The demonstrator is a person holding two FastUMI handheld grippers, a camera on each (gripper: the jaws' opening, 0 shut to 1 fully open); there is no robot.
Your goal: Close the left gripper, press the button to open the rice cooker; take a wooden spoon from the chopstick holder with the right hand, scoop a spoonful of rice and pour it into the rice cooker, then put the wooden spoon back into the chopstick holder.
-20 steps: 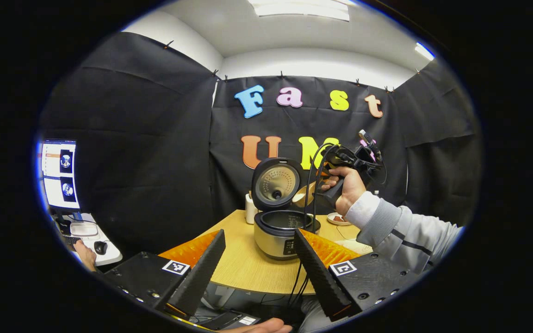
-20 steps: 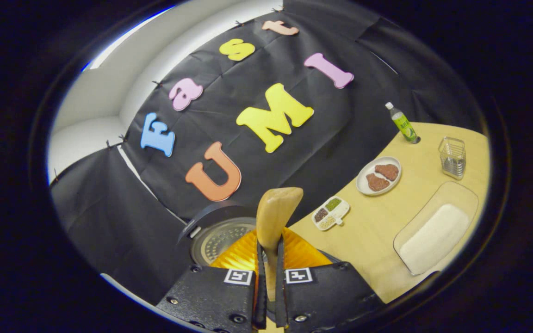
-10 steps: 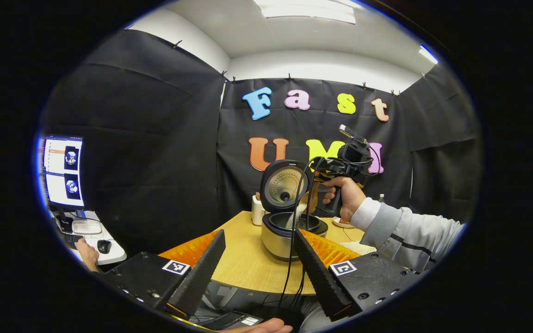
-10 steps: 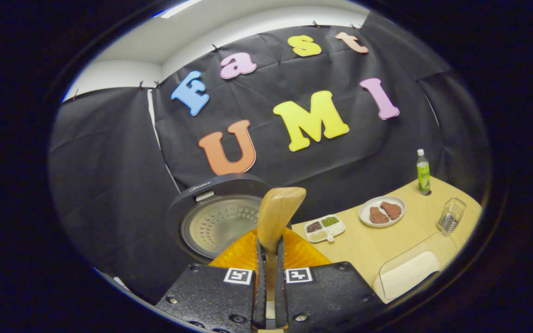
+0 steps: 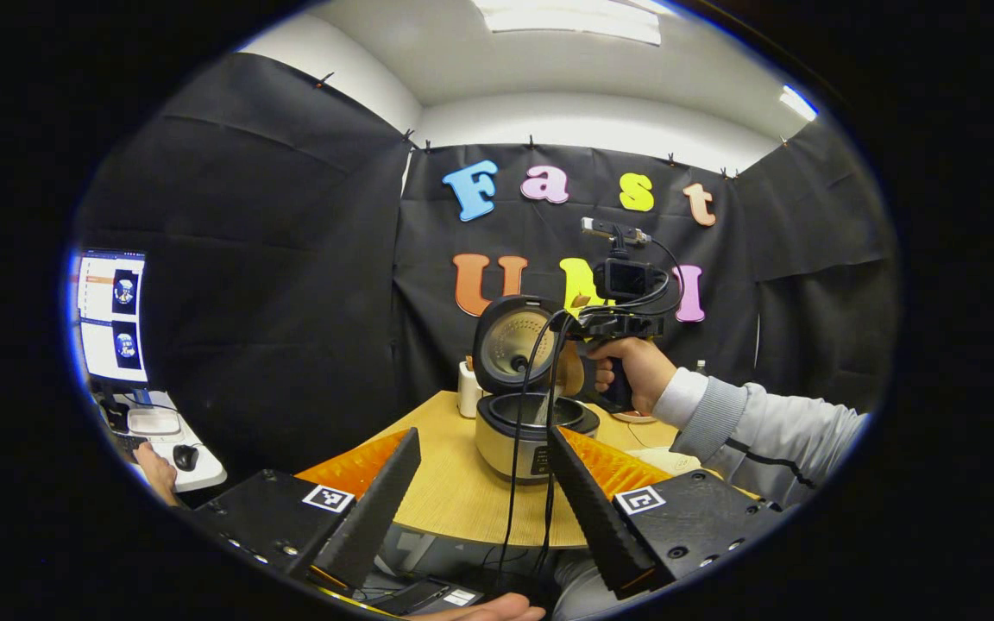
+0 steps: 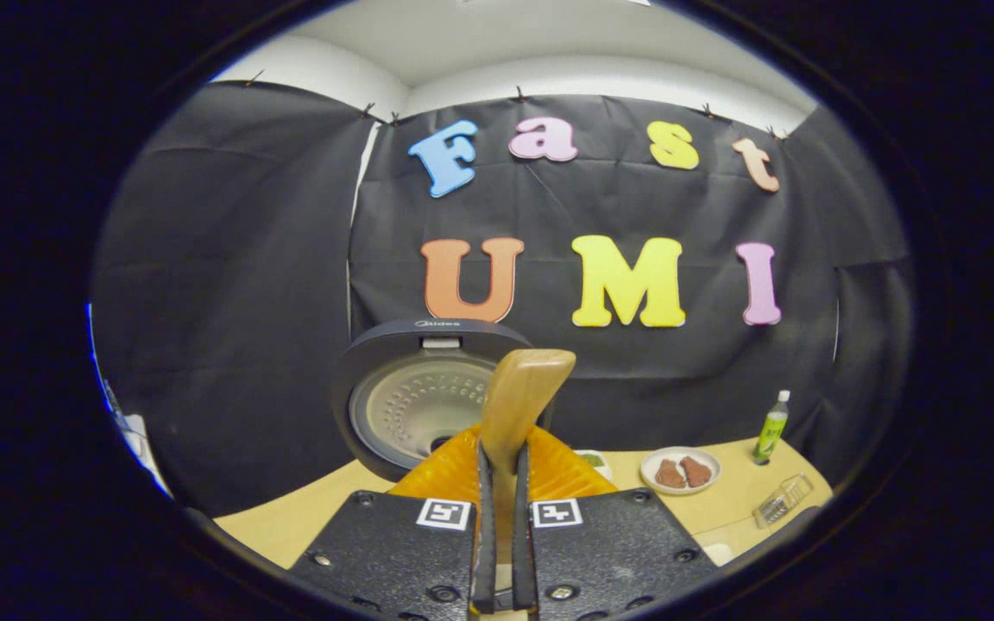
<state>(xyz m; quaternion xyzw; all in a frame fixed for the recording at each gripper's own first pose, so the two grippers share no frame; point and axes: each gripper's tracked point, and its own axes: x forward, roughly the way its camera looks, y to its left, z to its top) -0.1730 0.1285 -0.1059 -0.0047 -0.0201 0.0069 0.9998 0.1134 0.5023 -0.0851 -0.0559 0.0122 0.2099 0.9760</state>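
Observation:
The rice cooker (image 5: pixel 525 435) stands on the wooden table (image 5: pixel 454 492) with its lid (image 5: pixel 514 341) raised. Above the pot, a hand holds my right gripper (image 5: pixel 579 323), with the wooden spoon (image 5: pixel 569 369) tipped over the rim and a thin stream of rice (image 5: pixel 544 405) falling in. In the right gripper view, my right gripper (image 6: pixel 502 453) is shut on the spoon's handle, and the spoon's bowl (image 6: pixel 521 388) stands in front of the open lid (image 6: pixel 415 401). My left gripper (image 5: pixel 481 434) is open and empty, held back short of the table's near edge.
A white canister (image 5: pixel 467 390) sits behind the cooker. On the right of the table (image 6: pixel 307 522) are a plate of meat (image 6: pixel 680 470), a green bottle (image 6: pixel 771 427) and a wire holder (image 6: pixel 777 511). A desk with a monitor (image 5: pixel 110 319) stands far left.
The right hand has rolled level and lowered slightly over the pot, tipping the spoon so that rice pours out. The left gripper has stayed open and nearly still.

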